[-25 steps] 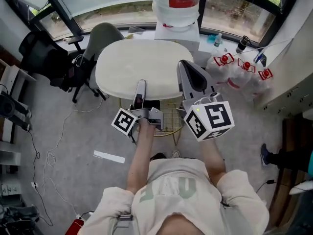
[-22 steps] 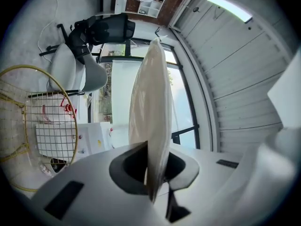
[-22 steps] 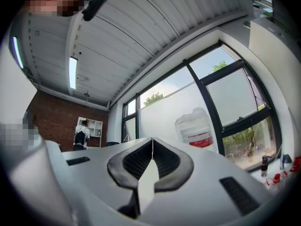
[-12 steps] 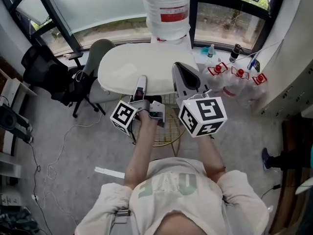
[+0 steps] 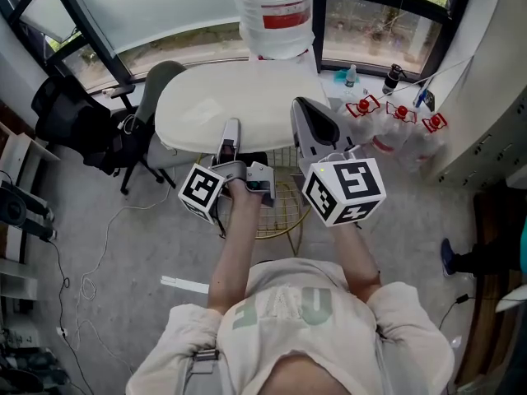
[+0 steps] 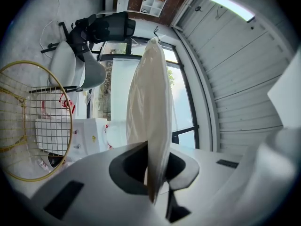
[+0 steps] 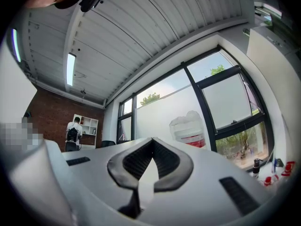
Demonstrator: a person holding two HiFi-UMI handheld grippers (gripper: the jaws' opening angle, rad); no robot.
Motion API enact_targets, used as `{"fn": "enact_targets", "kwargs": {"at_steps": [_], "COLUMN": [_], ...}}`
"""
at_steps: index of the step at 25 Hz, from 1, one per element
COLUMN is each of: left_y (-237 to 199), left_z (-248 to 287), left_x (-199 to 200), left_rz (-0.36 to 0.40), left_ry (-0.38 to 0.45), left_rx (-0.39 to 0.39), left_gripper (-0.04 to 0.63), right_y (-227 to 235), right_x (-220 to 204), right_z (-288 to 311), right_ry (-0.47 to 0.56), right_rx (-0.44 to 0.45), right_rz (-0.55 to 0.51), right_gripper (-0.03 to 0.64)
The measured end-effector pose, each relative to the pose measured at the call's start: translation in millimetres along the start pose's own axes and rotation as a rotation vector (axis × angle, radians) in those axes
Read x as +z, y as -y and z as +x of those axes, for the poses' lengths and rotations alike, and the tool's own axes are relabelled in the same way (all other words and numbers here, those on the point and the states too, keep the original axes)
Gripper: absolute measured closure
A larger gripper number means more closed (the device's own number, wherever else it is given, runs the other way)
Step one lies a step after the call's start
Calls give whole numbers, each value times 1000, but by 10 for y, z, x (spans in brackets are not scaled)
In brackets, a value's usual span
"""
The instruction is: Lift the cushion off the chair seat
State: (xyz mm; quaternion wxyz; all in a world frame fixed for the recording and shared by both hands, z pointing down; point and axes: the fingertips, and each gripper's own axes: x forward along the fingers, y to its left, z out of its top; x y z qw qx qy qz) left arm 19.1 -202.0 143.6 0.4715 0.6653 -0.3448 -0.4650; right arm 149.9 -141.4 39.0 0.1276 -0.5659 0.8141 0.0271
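A cream oval cushion [image 5: 247,105] hangs level above the gold wire chair seat [image 5: 278,212]. My left gripper [image 5: 228,134] is shut on the cushion's near edge. In the left gripper view the cushion [image 6: 150,117] runs out from between the closed jaws, with the wire chair [image 6: 33,121] off to the left. My right gripper [image 5: 306,122] lies over the cushion's near right edge. Its fingertips [image 7: 153,142] meet in the right gripper view, and no cushion shows ahead of them.
A large water bottle [image 5: 272,11] stands on a white dispenser behind the cushion. A grey office chair [image 5: 156,85] and a black chair [image 5: 70,109] sit at the left. Red-capped bottles [image 5: 395,122] crowd the right, by a white cabinet [image 5: 494,113]. Cables trail on the floor [image 5: 90,245].
The left gripper has lifted the cushion a little higher above the wire chair seat. The right gripper has stayed beside it with little movement.
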Motion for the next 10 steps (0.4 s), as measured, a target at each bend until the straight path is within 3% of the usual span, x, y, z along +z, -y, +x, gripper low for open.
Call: {"fn": "enact_targets", "kwargs": {"at_steps": [10], "left_y": [25], "left_z": [-39], "left_x": [-157], "left_rz": [-27], "left_ry": [-14], "left_rx": [0], "left_gripper": [554], "right_y": [78], "right_x": [45], "right_z": [-98], "right_ry": [10], "right_rx": [5], "right_rz": [7], "right_gripper": [600]}}
